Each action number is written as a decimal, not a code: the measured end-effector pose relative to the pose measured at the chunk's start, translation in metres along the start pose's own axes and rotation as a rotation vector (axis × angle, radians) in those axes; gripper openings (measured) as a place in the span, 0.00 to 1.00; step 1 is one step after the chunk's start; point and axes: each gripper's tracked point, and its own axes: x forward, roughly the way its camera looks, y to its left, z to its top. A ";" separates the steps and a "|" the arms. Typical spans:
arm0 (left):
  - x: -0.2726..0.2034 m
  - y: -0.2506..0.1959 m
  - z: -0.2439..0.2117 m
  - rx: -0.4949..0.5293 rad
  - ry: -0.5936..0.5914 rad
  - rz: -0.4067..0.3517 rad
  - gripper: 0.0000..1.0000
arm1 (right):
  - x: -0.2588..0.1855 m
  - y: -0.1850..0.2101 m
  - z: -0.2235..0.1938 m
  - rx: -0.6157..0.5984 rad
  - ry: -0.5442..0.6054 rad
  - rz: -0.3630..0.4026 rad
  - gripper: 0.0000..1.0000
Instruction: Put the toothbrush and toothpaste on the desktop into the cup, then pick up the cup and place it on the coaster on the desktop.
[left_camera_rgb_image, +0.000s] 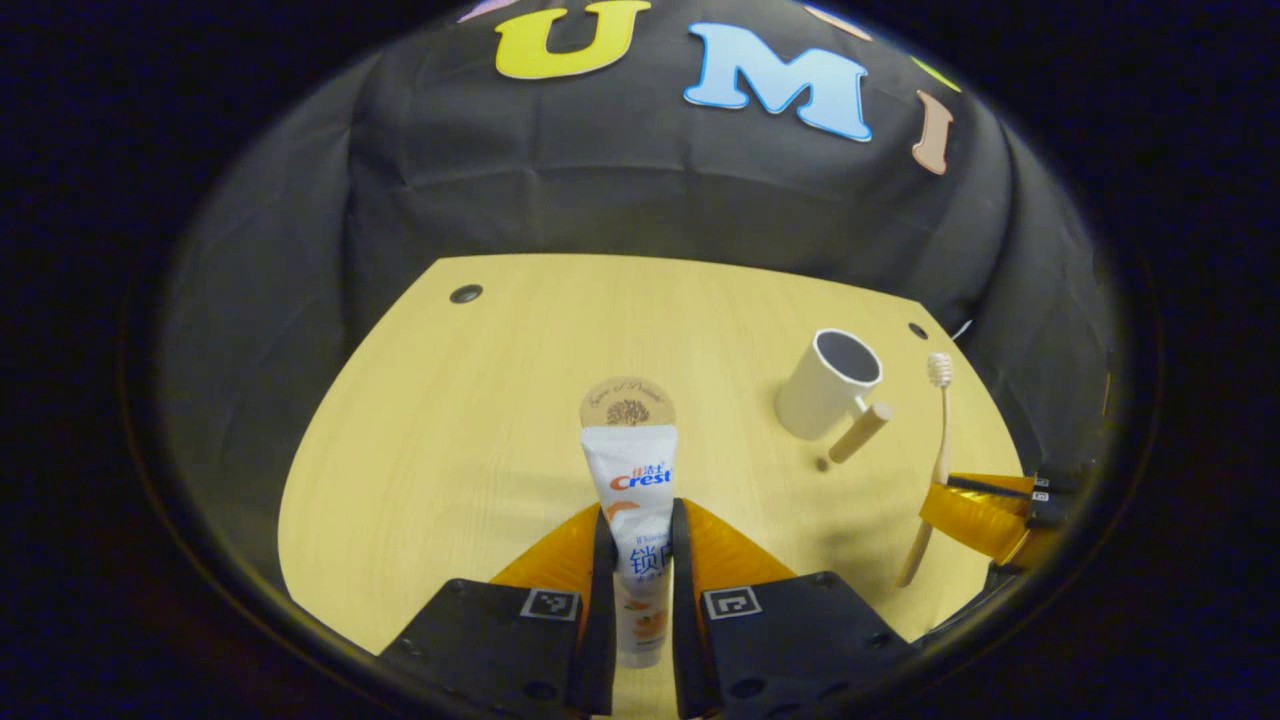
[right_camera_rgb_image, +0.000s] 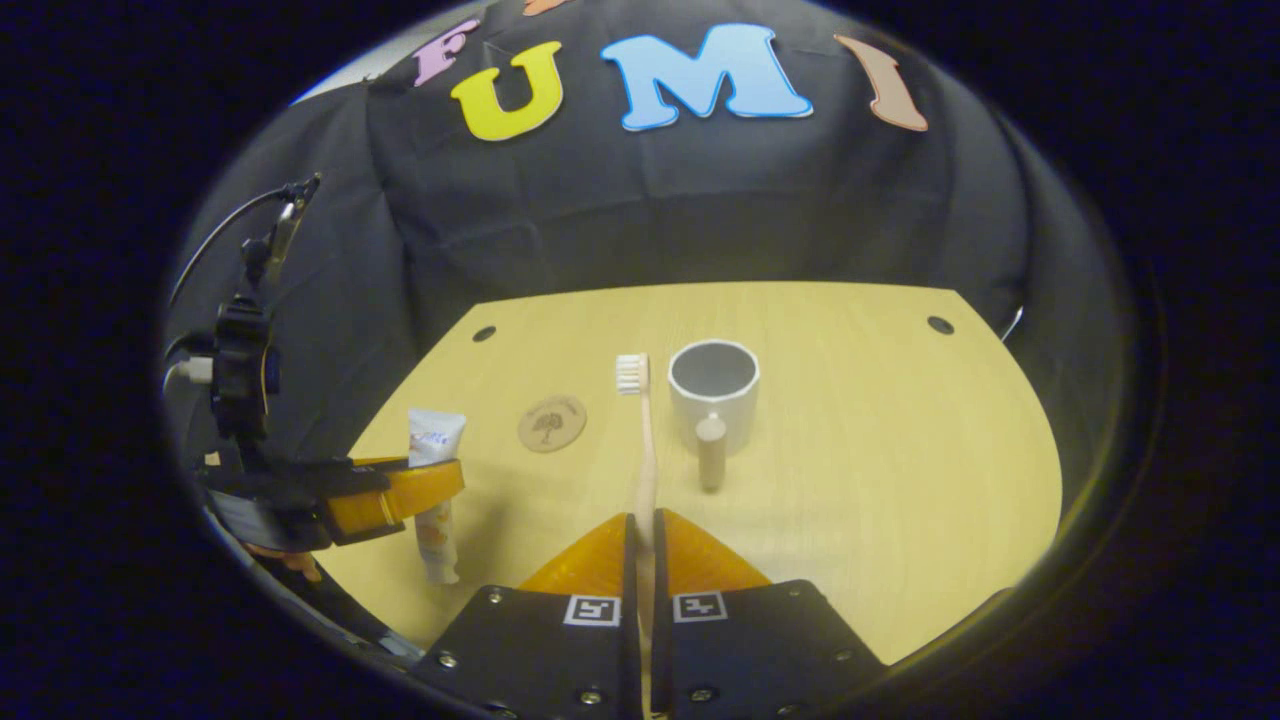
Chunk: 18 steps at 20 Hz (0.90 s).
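Both items are lifted and bound for the cup: the left gripper (left_camera_rgb_image: 640, 560) clamps the toothpaste (left_camera_rgb_image: 635, 500) upright between narrow fingers, while the right gripper (right_camera_rgb_image: 642, 560) pinches the toothbrush (right_camera_rgb_image: 643, 450), bristles up. In the right gripper view the white cup (right_camera_rgb_image: 713, 395) stands empty at 1 o'clock of the brush, the coaster (right_camera_rgb_image: 552, 422) at 11 o'clock. The next move likely calls for tipping each item over the rim.
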 end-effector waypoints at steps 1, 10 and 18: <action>-0.001 -0.003 0.009 -0.001 -0.021 -0.006 0.30 | 0.001 -0.001 0.011 -0.004 -0.026 0.002 0.05; -0.007 -0.037 0.071 -0.059 -0.210 -0.046 0.31 | 0.021 -0.016 0.098 -0.073 -0.252 0.003 0.05; -0.009 -0.038 0.094 -0.076 -0.281 -0.012 0.30 | 0.060 -0.025 0.151 -0.122 -0.386 0.005 0.04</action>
